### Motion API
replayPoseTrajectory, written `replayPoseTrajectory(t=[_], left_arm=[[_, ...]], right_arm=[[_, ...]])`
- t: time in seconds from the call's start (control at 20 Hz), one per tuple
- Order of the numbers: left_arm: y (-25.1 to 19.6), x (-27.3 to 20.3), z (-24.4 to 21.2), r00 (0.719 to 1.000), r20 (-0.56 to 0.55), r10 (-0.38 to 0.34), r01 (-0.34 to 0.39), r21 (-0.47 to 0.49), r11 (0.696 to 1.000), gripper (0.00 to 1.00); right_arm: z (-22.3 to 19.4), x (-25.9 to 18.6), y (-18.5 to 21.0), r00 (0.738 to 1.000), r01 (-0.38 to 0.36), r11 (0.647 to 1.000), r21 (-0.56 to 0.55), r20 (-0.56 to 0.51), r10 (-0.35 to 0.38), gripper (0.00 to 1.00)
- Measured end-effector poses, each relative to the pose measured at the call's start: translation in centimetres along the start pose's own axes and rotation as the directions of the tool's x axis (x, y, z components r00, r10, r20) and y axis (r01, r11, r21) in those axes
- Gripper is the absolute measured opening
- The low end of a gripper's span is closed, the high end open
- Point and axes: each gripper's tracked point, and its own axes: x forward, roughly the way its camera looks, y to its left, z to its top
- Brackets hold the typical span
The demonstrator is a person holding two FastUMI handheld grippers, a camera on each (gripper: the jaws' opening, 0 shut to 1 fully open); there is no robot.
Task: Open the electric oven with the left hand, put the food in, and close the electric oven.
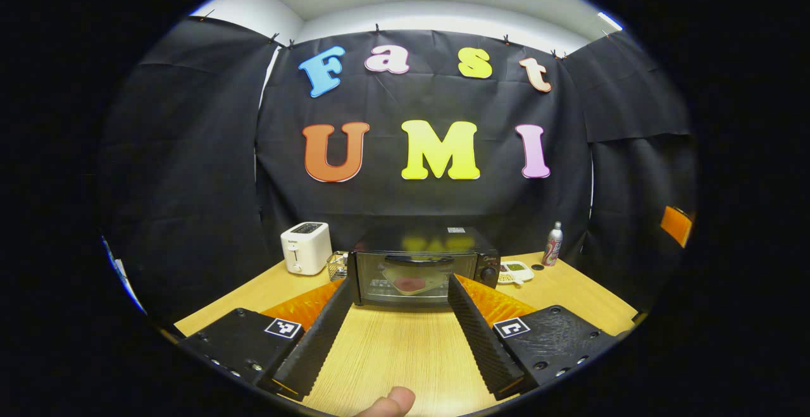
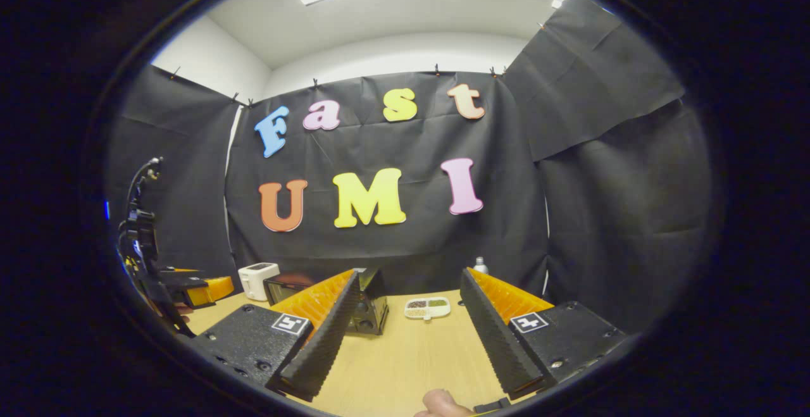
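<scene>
Left gripper [image 1: 400, 312] spread wide, holding nothing, aimed down the desk [image 1: 392, 354] at the electric oven [image 1: 423, 268] by the far edge, door closed. Right gripper [image 2: 405, 316] likewise spread, empty. Could slip off the door handle [image 1: 417, 258] if closed off-centre.

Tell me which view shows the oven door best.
The left gripper view: the oven faces it squarely, door shut, food visible through the glass. In the right gripper view the oven sits at an angle, partly behind a finger.
</scene>
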Motion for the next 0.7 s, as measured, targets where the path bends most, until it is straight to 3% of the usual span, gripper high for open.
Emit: replayPoseTrajectory(t=[0.25, 0.3, 0.4, 0.7], left_arm=[[-0.4, -5.2, 2.0, 0.997, 0.073, -0.002, 0.0, 0.031, 1.0, 0.94], [-0.5, -5.8, 2.0, 0.997, 0.075, -0.003, 0.001, 0.034, 0.999, 0.94], [-0.3, -6.8, 2.1, 0.996, 0.086, 0.008, -0.011, 0.037, 0.999, 0.94], [-0.2, -8.8, 2.2, 0.995, 0.104, -0.004, -0.002, 0.061, 0.998, 0.94]], right_arm=[[0.4, -1.0, 0.9, 0.999, -0.047, 0.999, 0.026, -0.006, 0.047, 0.96], [0.3, -1.1, 0.7, 0.999, -0.048, 0.999, 0.026, -0.005, 0.048, 1.0], [0.7, -1.4, 0.1, 1.0, -0.029, 0.999, 0.022, 0.005, 0.029, 0.96], [1.2, -2.5, 0.5, 0.999, -0.033, 0.999, 0.015, 0.026, 0.032, 0.96]])
